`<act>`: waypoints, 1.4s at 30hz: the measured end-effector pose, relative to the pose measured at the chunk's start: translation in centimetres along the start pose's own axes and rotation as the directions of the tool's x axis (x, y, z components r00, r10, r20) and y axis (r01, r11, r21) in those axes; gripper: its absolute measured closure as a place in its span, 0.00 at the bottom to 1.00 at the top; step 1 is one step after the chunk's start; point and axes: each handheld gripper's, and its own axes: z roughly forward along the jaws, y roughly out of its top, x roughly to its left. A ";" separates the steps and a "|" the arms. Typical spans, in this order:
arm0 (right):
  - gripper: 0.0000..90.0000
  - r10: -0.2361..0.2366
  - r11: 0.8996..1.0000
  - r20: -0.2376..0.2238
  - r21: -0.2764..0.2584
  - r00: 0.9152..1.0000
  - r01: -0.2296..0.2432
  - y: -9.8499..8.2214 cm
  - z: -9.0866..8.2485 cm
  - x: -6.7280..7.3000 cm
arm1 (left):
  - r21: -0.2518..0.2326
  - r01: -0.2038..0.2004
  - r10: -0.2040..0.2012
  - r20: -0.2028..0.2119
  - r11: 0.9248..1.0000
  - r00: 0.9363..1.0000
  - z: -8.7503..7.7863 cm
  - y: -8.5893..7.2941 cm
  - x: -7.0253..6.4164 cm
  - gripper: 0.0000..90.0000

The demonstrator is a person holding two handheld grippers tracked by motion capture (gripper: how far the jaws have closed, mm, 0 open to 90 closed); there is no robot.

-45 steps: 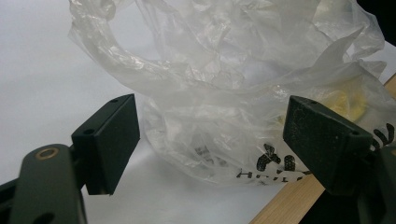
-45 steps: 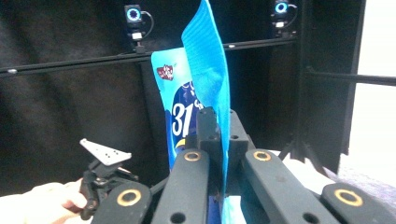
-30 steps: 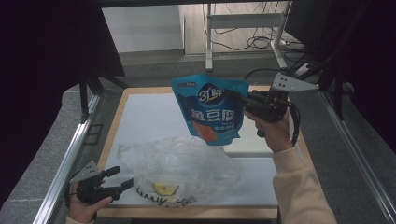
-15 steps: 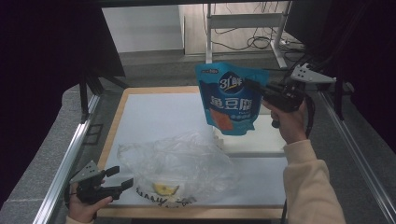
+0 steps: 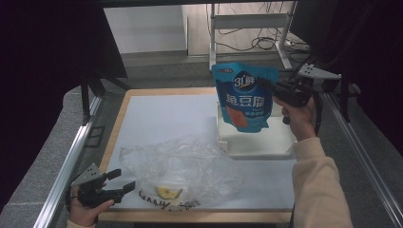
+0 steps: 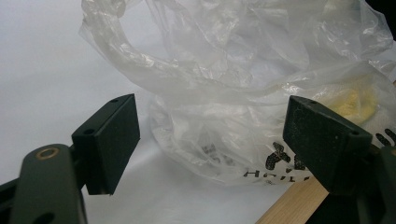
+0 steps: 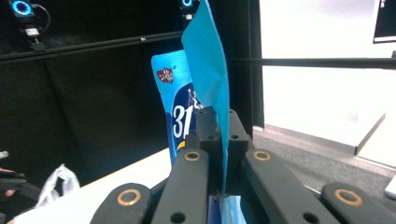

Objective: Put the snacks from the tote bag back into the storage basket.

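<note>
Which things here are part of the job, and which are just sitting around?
Part of the job:
- blue pouch, pinched in the right gripper
- clear plastic bag, in front of the open left gripper
- white tray, below the pouch

Just sitting around:
- metal stand
- floor cables

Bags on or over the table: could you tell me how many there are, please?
2. A blue pouch hangs clamped in the right gripper above the table; a clear plastic bag lies near the left gripper.

- The pouch (image 5: 244, 97) pinched in my right claw (image 5: 275, 89) is bright blue, with white lettering and an orange patch low down.
- The bag (image 5: 183, 168) before my left claw (image 5: 121, 183) is clear, black-printed, with something yellow inside.
</note>
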 end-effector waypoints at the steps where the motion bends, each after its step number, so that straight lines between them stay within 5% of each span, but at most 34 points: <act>1: 0.99 0.007 1.000 0.003 0.003 1.000 -0.007 -0.3 0.2 -0.4 | 0.001 0.000 0.000 -0.001 1.000 1.000 0.0 0.0 0.0 0.21; 11: 0.99 0.064 0.997 0.016 0.033 0.998 -0.065 -3.1 1.6 -2.9 | 0.001 -0.001 0.001 -0.005 1.000 1.000 0.0 0.0 0.1 0.21; 28: 0.98 0.048 0.995 0.032 0.089 0.998 -0.050 -4.8 4.6 -3.9 | 0.004 -0.012 0.012 -0.013 1.000 1.000 -0.1 -0.1 0.1 0.21; 42: 0.86 0.024 0.991 0.137 0.127 0.990 -0.042 -5.2 3.8 -5.2 | 0.005 -0.016 0.016 -0.013 1.000 1.000 -0.1 0.0 -0.1 0.21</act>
